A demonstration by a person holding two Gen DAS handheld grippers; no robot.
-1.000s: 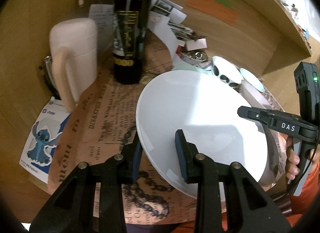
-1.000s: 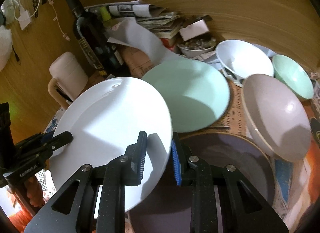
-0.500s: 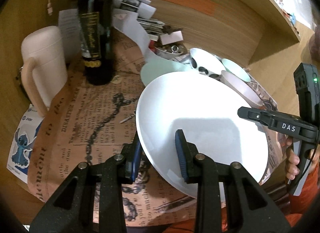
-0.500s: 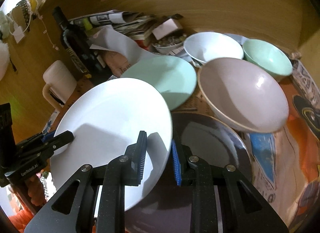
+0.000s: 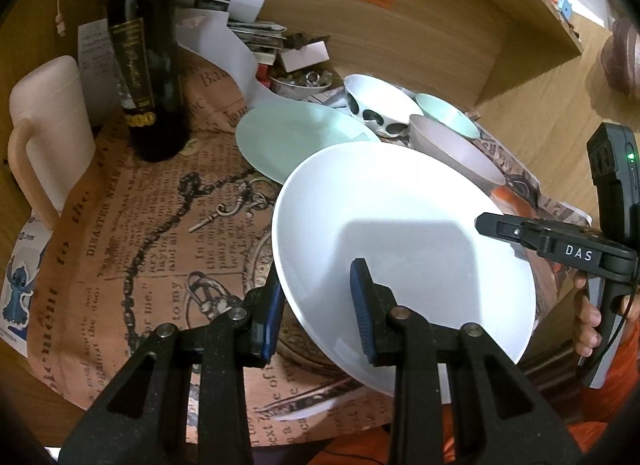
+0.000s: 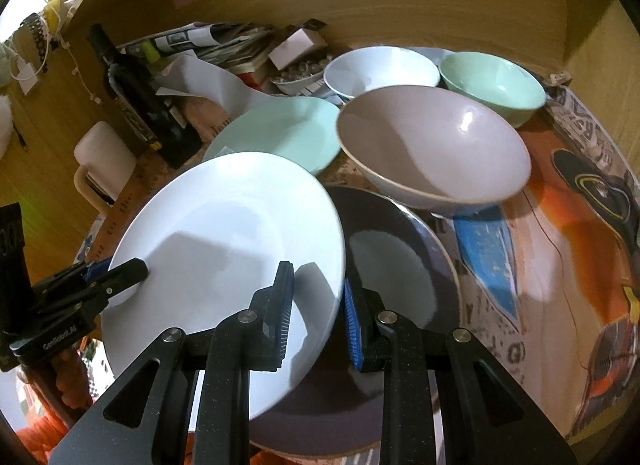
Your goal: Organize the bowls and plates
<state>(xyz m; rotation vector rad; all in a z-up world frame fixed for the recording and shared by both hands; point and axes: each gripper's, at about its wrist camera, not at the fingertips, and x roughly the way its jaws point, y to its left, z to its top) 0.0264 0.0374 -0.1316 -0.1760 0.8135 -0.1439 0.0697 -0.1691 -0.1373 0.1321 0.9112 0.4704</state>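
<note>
Two grippers share the white plate, tilted above the dark plate: our left gripper and right gripper each straddle opposite rims, closed on them. We judge: level it, lower evenly, release together.

Left gripper is clamped on the near-left rim of the white plate, one blue-padded finger under the rim and one on top, holding it tilted above the table's front edge. Right gripper pinches the opposite rim the same way, one finger on the plate's face and one behind its edge, and in the left wrist view its black body reaches in from the right with the person's bare fingers wrapped around the handle
</note>
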